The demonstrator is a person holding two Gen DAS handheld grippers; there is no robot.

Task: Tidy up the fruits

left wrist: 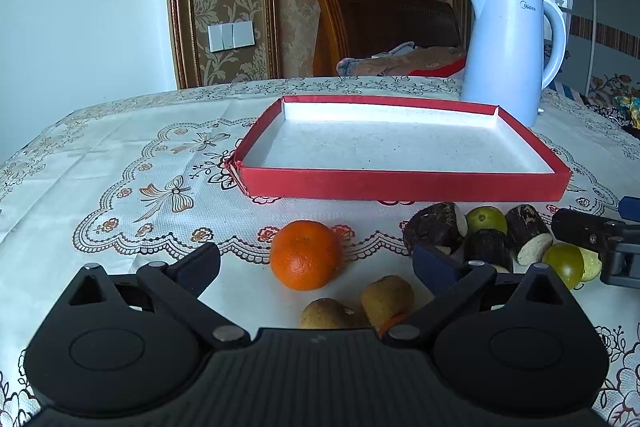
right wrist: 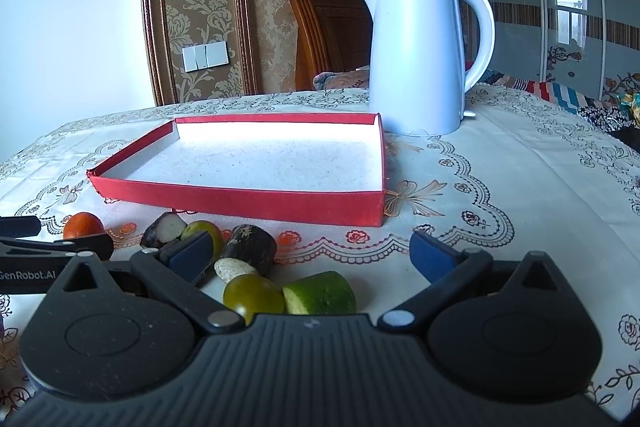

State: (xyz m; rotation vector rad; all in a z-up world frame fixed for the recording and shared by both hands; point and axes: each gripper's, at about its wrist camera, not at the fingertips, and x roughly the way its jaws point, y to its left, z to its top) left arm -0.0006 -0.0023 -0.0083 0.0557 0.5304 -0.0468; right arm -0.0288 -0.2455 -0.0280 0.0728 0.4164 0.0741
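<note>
In the left wrist view we've got the left gripper (left wrist: pixel 316 259) low in the frame with its fingers spread wide and nothing between them. Just past the gap, centre frame, sits an orange (left wrist: pixel 306 254) on the patterned tablecloth (left wrist: pixel 120 163), and two kiwis (left wrist: pixel 386 301) lie touching each other right below it, close to the gripper body. Middle of the frame is the shallow red tray (left wrist: pixel 404 183), white inside, with no fruit in it. Lower right there's a cluster: dark sugarcane chunks (left wrist: pixel 434 227) with pale cut ends, plus a couple of green fruits (left wrist: pixel 486 219) tucked among them. The right gripper (left wrist: pixel 592 233) pokes in at the right edge, but from here we can't tell how its fingers stand. A white kettle (left wrist: pixel 508 55) stands behind the tray, upper right. Switching to the right wrist view, the right gripper (right wrist: pixel 312 255) is also released, fingers wide apart and gripping nothing. Between them, low centre, sit a round green fruit (right wrist: pixel 252 293) and a cut green piece (right wrist: pixel 320 293) touching it, with a sugarcane chunk just behind. The orange (right wrist: pixel 82 225) shows at the left edge, partly hidden by the left gripper (right wrist: pixel 60 247). The tray (right wrist: pixel 240 199) sits mid-frame left, the kettle (right wrist: pixel 416 59) behind its far right corner.
</note>
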